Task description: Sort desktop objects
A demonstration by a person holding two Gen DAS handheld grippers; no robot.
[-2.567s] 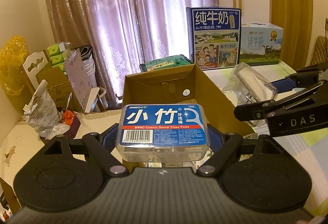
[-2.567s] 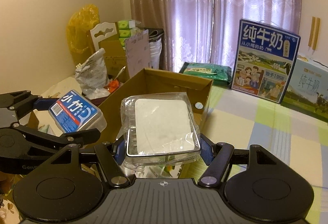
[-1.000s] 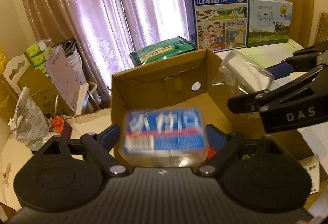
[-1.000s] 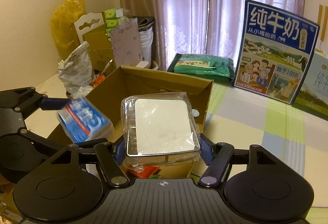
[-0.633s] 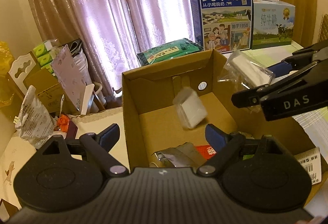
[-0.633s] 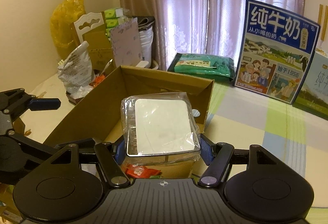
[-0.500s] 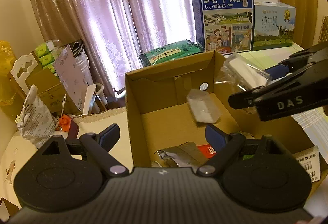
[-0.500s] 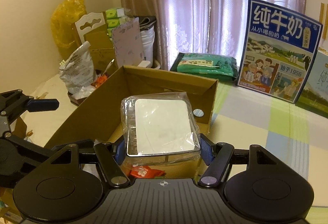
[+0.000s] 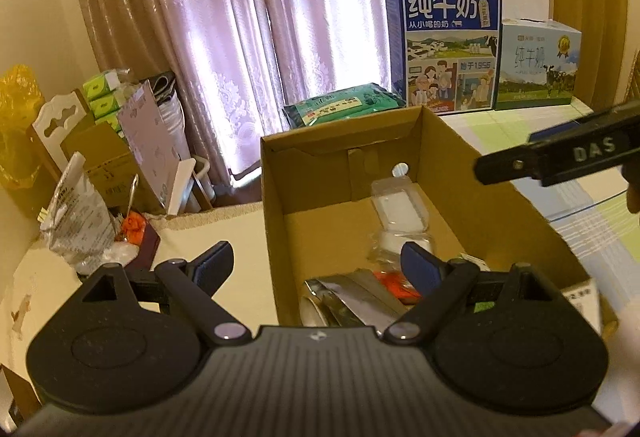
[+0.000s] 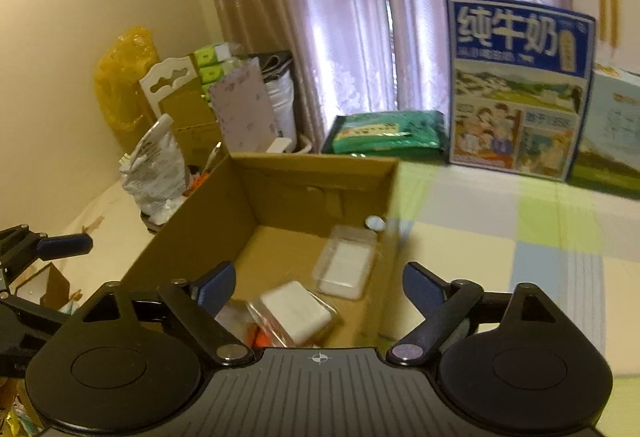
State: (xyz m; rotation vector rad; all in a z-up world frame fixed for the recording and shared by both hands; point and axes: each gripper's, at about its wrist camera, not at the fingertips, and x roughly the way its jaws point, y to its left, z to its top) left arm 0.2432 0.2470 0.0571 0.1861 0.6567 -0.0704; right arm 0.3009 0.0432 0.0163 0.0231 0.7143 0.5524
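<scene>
An open cardboard box (image 9: 272, 221) stands ahead of both grippers. Inside it, a clear dental floss pick box (image 9: 396, 207) lies face down against the right wall. A plastic-wrapped white item (image 10: 296, 311) sits blurred nearer the front, beside a silver packet (image 9: 348, 301) and an orange wrapper (image 9: 394, 285). My left gripper (image 9: 316, 261) is open and holds nothing, over the box's left front corner. My right gripper (image 10: 318, 285) is open with nothing between its fingers, above the box's (image 10: 208, 221) near right side. One right finger (image 9: 560, 161) crosses the left wrist view.
A blue milk carton (image 9: 448, 45), a pale milk carton (image 9: 536, 65) and a green pack (image 9: 344, 105) stand behind the box by the curtain. A white bag (image 9: 76, 221) and stacked cardboard clutter lie left. Checked tablecloth (image 10: 500, 237) spreads to the right.
The left gripper opened and the floss pick box fell into the cardboard box. In the last half second the right gripper opened too and the wrapped white item dropped in.
</scene>
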